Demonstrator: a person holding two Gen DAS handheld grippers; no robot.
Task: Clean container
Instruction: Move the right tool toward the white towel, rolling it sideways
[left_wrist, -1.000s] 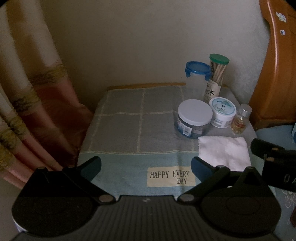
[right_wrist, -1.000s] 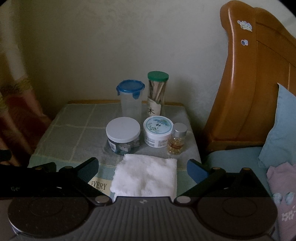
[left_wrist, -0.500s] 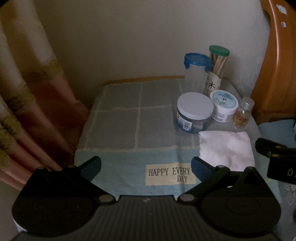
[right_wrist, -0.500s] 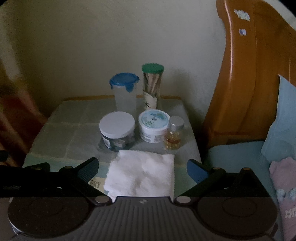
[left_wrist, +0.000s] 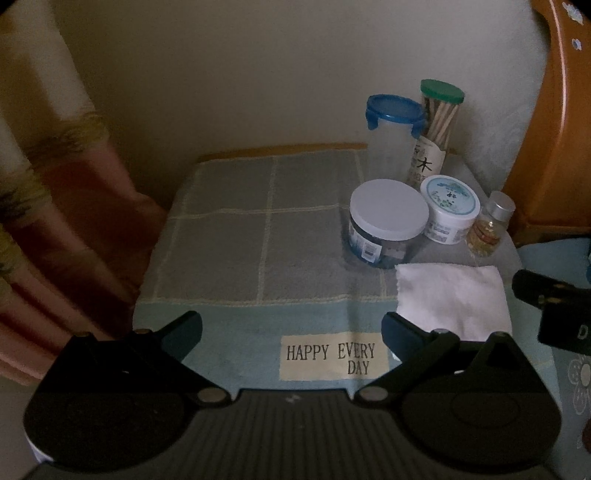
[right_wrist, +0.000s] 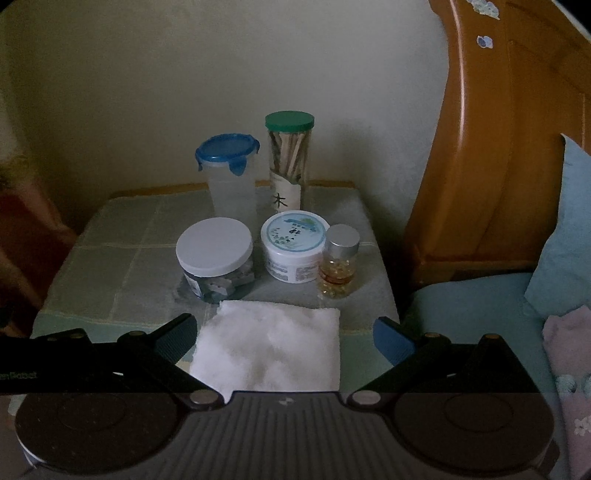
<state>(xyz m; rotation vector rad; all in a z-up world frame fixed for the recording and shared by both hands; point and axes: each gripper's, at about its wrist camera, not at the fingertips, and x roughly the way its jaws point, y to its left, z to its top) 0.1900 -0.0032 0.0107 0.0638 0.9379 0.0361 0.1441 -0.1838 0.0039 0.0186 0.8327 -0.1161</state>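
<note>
On a towel-covered bedside table (left_wrist: 258, 240) stand a tall clear container with a blue lid (right_wrist: 231, 177) (left_wrist: 393, 136), a jar with a white lid (right_wrist: 214, 258) (left_wrist: 386, 223), a white cream tub (right_wrist: 295, 251) (left_wrist: 448, 208), a green-capped tube of sticks (right_wrist: 290, 158) (left_wrist: 437, 129) and a small bottle with yellow capsules (right_wrist: 338, 267) (left_wrist: 489, 229). A folded white cloth (right_wrist: 267, 347) (left_wrist: 452, 299) lies in front of them. My right gripper (right_wrist: 284, 334) is open just above the cloth. My left gripper (left_wrist: 291, 326) is open over the towel's front edge, holding nothing.
A wooden headboard (right_wrist: 498, 147) rises right of the table, with a blue pillow (right_wrist: 569, 236) and bedding below it. A pink curtain (left_wrist: 48, 221) hangs at the left. A plain wall stands behind. The right gripper's body (left_wrist: 554, 310) shows at the left wrist view's right edge.
Both grippers have come a little closer to the table and lower; the right one now has the white cloth between its open fingers. Nothing on the table has moved.
</note>
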